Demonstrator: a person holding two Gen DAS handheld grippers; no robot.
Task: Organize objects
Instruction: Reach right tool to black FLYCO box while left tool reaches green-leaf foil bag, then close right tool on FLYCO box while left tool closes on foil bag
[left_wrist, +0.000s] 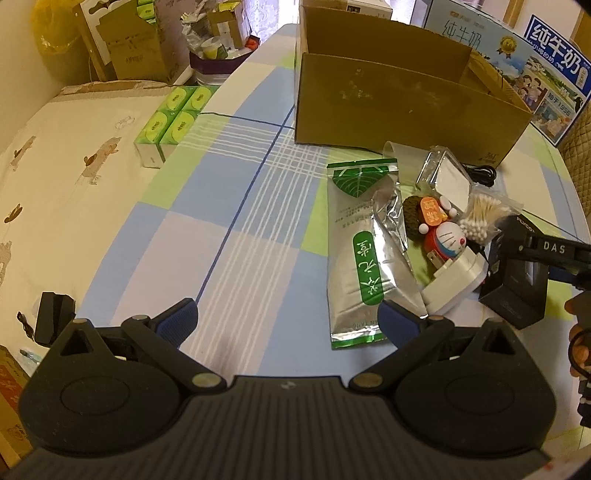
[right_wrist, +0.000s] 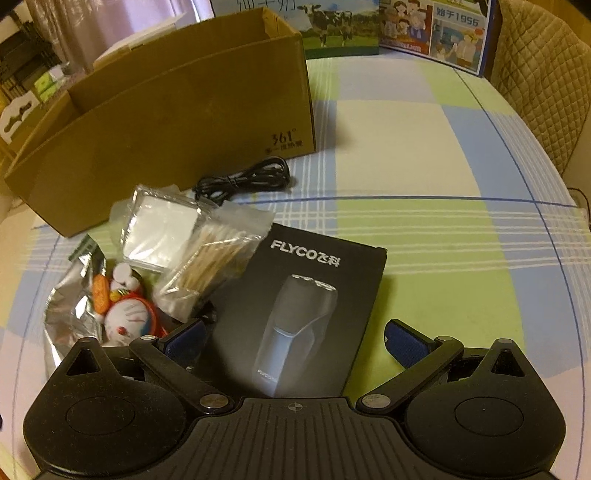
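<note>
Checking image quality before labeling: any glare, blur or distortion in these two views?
Left wrist: strong fisheye bending the cardboard box, glare on the foil tea packet, warm dim light. Right wrist: same curvature, glare on the FLYCO box, Doraemon toy slightly soft.
</note>
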